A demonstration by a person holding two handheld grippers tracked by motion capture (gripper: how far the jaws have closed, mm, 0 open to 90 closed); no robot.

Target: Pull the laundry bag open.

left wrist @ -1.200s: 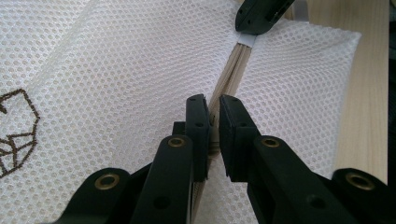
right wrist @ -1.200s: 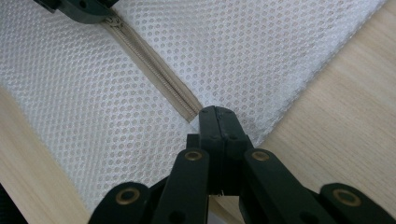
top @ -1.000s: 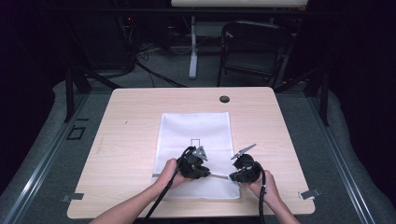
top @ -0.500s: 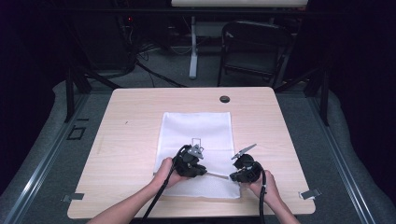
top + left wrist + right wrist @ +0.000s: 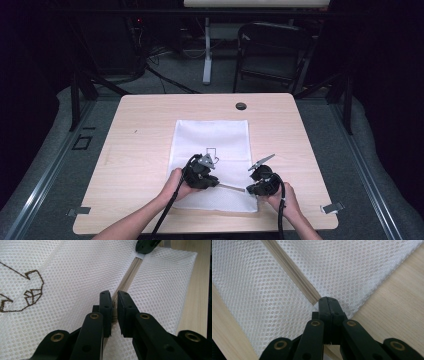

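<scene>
A white mesh bag (image 5: 210,135) lies flat on the wooden table (image 5: 140,130), with a beige zipper (image 5: 130,275) running across its near end. My left gripper (image 5: 113,302) is shut on the zipper, its jaws pinching a small piece at the slider. In the high view it sits at the bag's near left (image 5: 216,184). My right gripper (image 5: 328,301) is shut on the zipper's end (image 5: 312,298) near the bag's corner, at the near right in the high view (image 5: 248,190). The right gripper's tip (image 5: 146,245) holds the far end of the zipper in the left gripper view.
A brown outline logo (image 5: 27,292) is printed on the bag's middle. A black round grommet (image 5: 241,106) sits in the table's far edge. Bare wood (image 5: 392,302) borders the bag's corner. A dark chair (image 5: 272,50) and cables stand beyond the table.
My left gripper has edged slightly to the left along the zipper line. The right gripper has stayed in place.
</scene>
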